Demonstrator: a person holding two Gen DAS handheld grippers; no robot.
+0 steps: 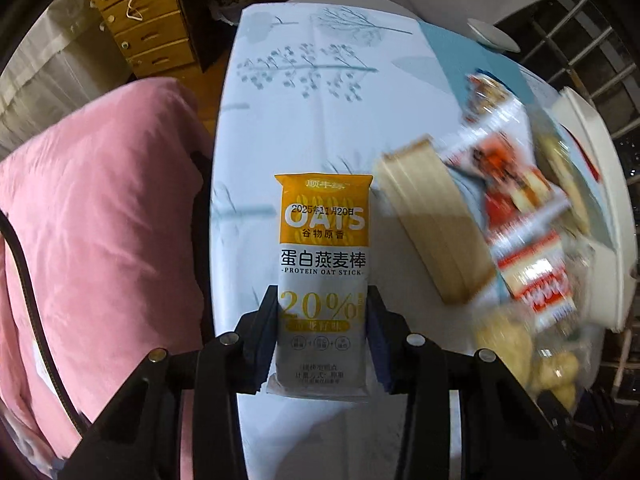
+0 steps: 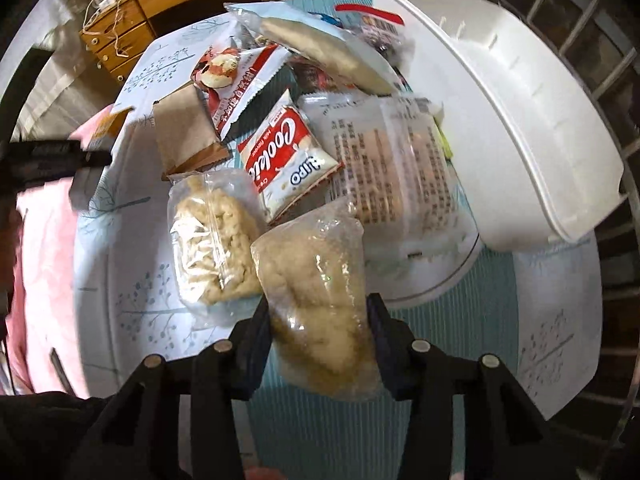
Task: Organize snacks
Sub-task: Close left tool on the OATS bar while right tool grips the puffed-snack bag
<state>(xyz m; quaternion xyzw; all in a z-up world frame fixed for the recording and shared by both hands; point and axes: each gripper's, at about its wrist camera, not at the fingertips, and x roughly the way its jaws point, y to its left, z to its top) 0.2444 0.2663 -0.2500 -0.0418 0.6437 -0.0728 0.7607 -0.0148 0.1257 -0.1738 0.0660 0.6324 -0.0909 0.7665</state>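
Observation:
My left gripper is shut on a yellow and white protein oat stick packet, held lengthwise above the tablecloth. My right gripper is shut on a clear bag of pale puffed snack, lifted over the teal mat. Below it lies a pile: another clear bag of puffed snack, a red and white Cookies packet, a brown paper packet, a red and white wrapper, and a large clear printed bag. The left gripper and its oat packet show blurred at the left edge of the right wrist view.
A white plastic bin lies tilted at the right of the pile. A pink cushion sits left of the table. Wooden drawers stand beyond the far table edge. A white dish rests at the far right. Dark railing lies behind the bin.

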